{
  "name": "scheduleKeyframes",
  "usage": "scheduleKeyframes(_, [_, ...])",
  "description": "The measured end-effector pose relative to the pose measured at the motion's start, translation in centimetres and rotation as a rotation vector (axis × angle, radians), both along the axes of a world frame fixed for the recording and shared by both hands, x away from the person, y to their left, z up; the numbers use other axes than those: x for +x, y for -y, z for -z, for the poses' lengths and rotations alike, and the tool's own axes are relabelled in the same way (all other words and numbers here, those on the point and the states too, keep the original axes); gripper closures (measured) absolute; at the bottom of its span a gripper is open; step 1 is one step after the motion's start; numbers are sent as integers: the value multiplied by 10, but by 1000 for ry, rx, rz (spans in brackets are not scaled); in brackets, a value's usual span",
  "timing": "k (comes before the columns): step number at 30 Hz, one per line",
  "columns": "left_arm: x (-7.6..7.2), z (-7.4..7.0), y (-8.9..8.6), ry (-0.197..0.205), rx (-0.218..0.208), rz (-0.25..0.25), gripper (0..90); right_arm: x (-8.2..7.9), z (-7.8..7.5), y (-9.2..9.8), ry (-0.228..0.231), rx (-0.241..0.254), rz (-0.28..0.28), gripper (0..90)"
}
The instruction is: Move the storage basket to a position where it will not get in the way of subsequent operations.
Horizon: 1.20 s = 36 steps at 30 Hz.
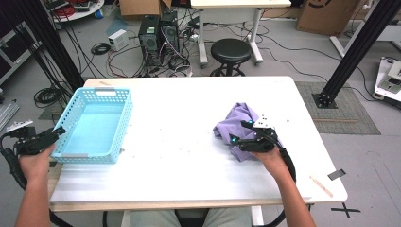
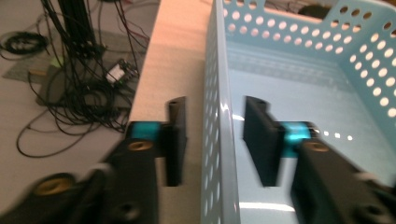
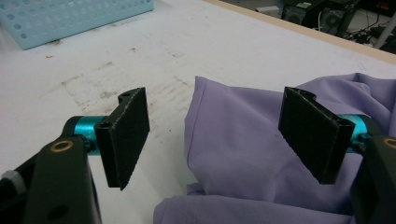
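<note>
Far left, off the table's edge: left gripper (image 1: 56, 132), held in the left hand (image 1: 33, 161). Jaws apart, one on each side of the blue basket's (image 1: 71, 112) near left wall (image 2: 217, 140), not pressed on it. Inside jaw over the basket's bare floor; outside jaw over the white table (image 1: 179, 109). Nothing gripped.

Past those jaws, beyond the table's side: tangled black cables (image 2: 79, 93) on the floor.

Further right, well apart from the basket: purple cloth (image 1: 236, 125), crumpled in a heap on the table. Right gripper (image 1: 236, 138) right at it, held in the right hand (image 1: 267, 156). Jaws wide apart, let go, nothing pinched. A fold of the cloth (image 3: 243, 140) between them, closer to the right jaw. Left jaw over bare, scuffed table.
</note>
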<state>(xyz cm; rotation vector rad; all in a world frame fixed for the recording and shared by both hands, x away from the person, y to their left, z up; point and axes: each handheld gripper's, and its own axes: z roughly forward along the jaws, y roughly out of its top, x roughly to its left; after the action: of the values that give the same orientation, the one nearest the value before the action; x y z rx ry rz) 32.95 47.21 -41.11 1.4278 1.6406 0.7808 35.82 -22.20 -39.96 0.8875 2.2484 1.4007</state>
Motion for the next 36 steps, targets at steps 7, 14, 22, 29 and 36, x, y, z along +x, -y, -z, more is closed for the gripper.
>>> scheduleKeyframes(7, [-19, -16, 14, 162, -15, 27, 386, 1, 0, 7, 4, -4, 19, 247])
scheduleKeyframes(14, [-30, -32, 44, 298, -117, 102, 219, 9, -2, 18, -23, -14, 44, 225])
scheduleKeyframes(22, [-20, -54, 106, 346, -79, 295, 184, 5, -4, 39, -21, 4, 87, 212])
scheduleKeyframes(29, [-4, -57, 166, 367, -40, 420, 184, 6, 0, 56, -23, 3, 119, 211])
scheduleKeyframes(36, [14, -53, 205, 375, -49, 493, 184, 7, 2, 70, -35, 16, 146, 211])
